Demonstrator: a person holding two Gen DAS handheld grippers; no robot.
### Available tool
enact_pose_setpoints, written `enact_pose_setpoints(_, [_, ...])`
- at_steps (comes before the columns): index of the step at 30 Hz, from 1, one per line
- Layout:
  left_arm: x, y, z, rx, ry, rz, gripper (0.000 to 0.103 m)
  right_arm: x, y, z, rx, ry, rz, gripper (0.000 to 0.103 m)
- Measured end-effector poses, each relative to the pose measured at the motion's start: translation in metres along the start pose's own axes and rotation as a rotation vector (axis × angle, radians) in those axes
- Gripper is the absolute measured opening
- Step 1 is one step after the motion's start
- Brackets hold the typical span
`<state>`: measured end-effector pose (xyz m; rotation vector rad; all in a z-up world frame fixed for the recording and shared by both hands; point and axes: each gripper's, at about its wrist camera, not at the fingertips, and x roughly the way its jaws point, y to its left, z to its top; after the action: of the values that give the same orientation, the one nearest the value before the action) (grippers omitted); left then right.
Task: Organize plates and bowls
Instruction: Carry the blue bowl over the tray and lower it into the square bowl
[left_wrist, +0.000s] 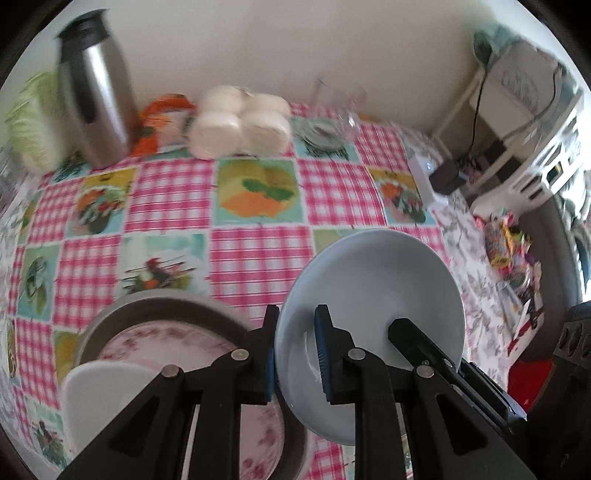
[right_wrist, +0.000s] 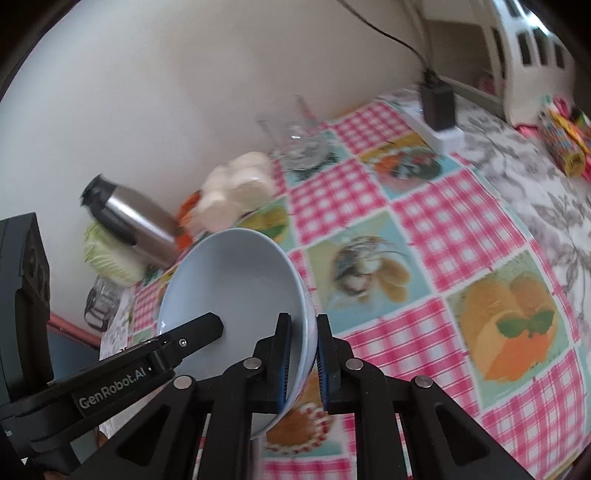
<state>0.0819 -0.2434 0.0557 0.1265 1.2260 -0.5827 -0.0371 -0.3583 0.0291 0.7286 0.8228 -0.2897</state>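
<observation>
- Pale blue glazed ceramic bowl (left_wrist: 373, 291), tilted on edge, hangs above the pink gingham patchwork tablecloth (left_wrist: 255, 254); your left gripper (left_wrist: 295, 354) and right gripper (right_wrist: 303, 360) each pinch opposite walls of its rim, jaws nearly closed.
- Beside the bowl sits a grey round tray (left_wrist: 110, 317) holding a pink floral plate (left_wrist: 166, 339).
- Risk: two thin rim grips on smooth glaze; if your hands pull apart or twist unevenly, the bowl could slip and strike the plate.
- Beyond the bowl, against the cream wall: steel thermos (left_wrist: 94, 88), white round buns (left_wrist: 240, 122), clear glass (right_wrist: 295, 136).
</observation>
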Motion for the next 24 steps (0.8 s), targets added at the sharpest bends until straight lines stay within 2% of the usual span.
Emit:
enact_pose_setpoints(5, [-0.033, 0.036, -0.014, -0.099, -0.057, -0.063, 0.020, -0.014, 0.040, -0.012, -0.072, -0.010, 0.015, 0.014])
enact_pose_setpoints(15, [-0.096, 0.085, -0.045, -0.174, -0.186, -0.089, 0.020, -0.039, 0.102, -0.036, -0.180, -0.028, 0.074, 0.014])
enact_pose_setpoints(24, [-0.106, 0.131, -0.076, -0.268, -0.234, -0.130, 0.020, -0.037, 0.146, -0.063, -0.267, 0.001, 0.077, 0.015])
